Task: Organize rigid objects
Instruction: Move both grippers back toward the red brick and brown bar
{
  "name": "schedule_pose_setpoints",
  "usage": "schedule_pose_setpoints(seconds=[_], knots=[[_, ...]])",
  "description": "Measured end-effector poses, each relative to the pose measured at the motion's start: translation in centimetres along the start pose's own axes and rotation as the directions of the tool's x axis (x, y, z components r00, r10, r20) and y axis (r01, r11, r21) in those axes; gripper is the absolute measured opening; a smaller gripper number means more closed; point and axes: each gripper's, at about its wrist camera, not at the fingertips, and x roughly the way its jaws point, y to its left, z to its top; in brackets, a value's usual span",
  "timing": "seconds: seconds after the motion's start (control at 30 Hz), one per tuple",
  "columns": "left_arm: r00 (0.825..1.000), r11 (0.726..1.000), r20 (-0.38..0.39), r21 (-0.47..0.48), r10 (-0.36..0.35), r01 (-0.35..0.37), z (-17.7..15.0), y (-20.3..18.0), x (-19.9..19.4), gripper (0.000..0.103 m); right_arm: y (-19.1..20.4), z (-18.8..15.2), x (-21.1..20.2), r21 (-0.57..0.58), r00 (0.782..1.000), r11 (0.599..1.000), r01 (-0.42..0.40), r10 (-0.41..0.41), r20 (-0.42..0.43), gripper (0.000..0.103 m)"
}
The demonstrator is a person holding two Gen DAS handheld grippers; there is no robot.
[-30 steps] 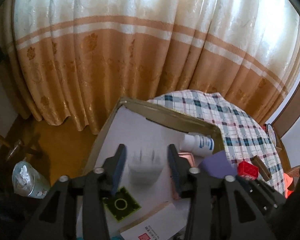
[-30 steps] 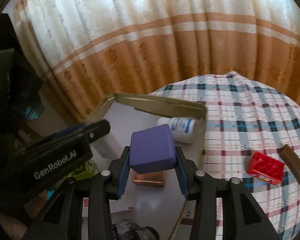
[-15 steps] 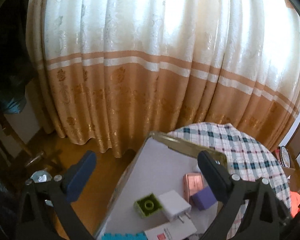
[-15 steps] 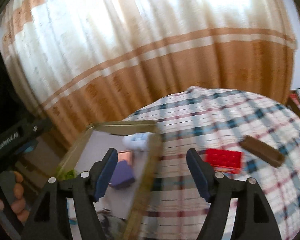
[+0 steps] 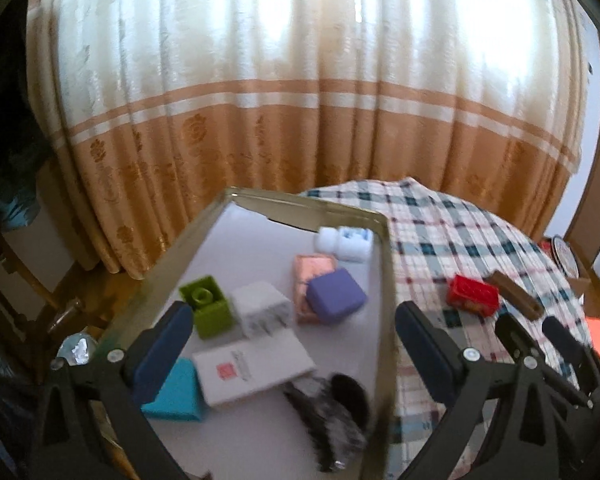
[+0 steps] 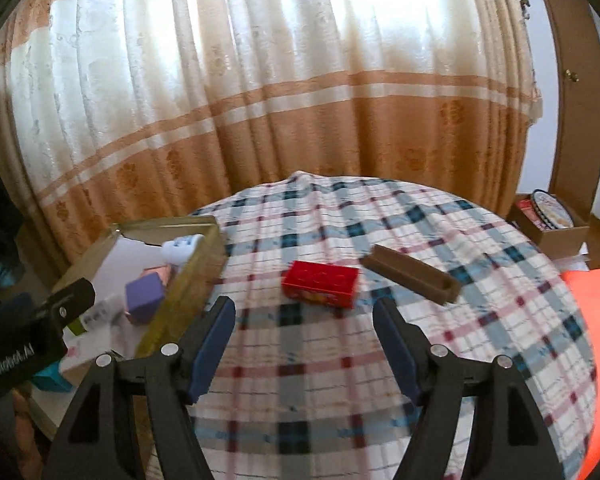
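purple block (image 5: 335, 298) released into tray (image 5: 384, 280) — dark clutter (image 5: 332, 412) blurred, unidentifiable

Pleated curtain (image 6: 260, 80) fills far side: cream upper part, backlit by daylight; orange lower band with white stripes, floral print. Round table under plaid cloth (image 6: 380, 360) near. Wooden door frame (image 6: 572, 100) far right. Wooden floor (image 5: 100, 292) and dark chair legs (image 5: 28, 280) at left.
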Motion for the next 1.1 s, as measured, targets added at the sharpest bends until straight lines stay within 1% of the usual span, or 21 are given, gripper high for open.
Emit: schedule_pose_setpoints(seconds=[0.1,0.27,0.37,0.5,0.6,0.7,0.77,0.87,1.0,1.1], knots=[[1.0,0.999,-0.001,0.041,0.013,-0.013,-0.9,-1.6,-0.1,0.102,-1.0,-0.2,-0.3,0.019,1.0,1.0,0.016,-0.016,-0.005,0.074],[1.0,0.998,-0.001,0.068,0.019,-0.019,-2.1,-3.5,-0.4,0.1,-2.3,-0.6,-0.9,0.033,0.999,0.999,0.042,-0.041,-0.011,0.074],[1.0,0.998,-0.019,0.061,-0.006,0.007,-2.4,-4.0,-0.4,0.1,-3.4,-0.7,-1.2,0.064,0.999,0.997,0.049,-0.048,-0.015,0.074],[0.999,0.997,-0.027,0.078,-0.018,0.02,-3.1,-5.0,-0.6,0.1,-4.3,-1.0,-1.5,0.062,0.997,0.995,0.073,-0.072,-0.021,0.074],[0.998,0.996,-0.044,0.085,-0.036,0.039,-3.4,-5.8,-0.5,0.1,-5.2,-1.3,-1.7,0.093,0.997,0.993,0.073,-0.07,-0.034,0.074],[0.995,0.995,-0.077,0.072,-0.067,0.073,-3.8,-6.2,-0.4,0.1,-6.4,-1.4,-1.9,0.135,0.997,0.989,0.066,-0.061,-0.041,0.074],[0.994,0.994,-0.083,0.079,-0.068,0.075,-3.9,-6.6,-0.5,0.1,-6.9,-1.4,-2.0,0.134,0.996,0.988,0.078,-0.073,-0.042,0.074],[0.994,0.993,-0.083,0.088,-0.07,0.077,-4.0,-7.1,-0.7,0.1,-7.2,-1.3,-2.4,0.101,0.994,0.989,0.108,-0.105,-0.032,0.074],[0.994,0.992,-0.086,0.098,-0.072,0.081,-4.1,-7.9,-0.8,0.1,-8.5,-1.3,-2.7,0.137,0.994,0.985,0.108,-0.104,-0.035,0.074],[0.994,0.989,-0.08,0.124,-0.072,0.081,-4.4,-8.9,-1.0,0.1,-9.2,-1.3,-2.7,0.15,0.993,0.982,0.112,-0.106,-0.043,0.074]])
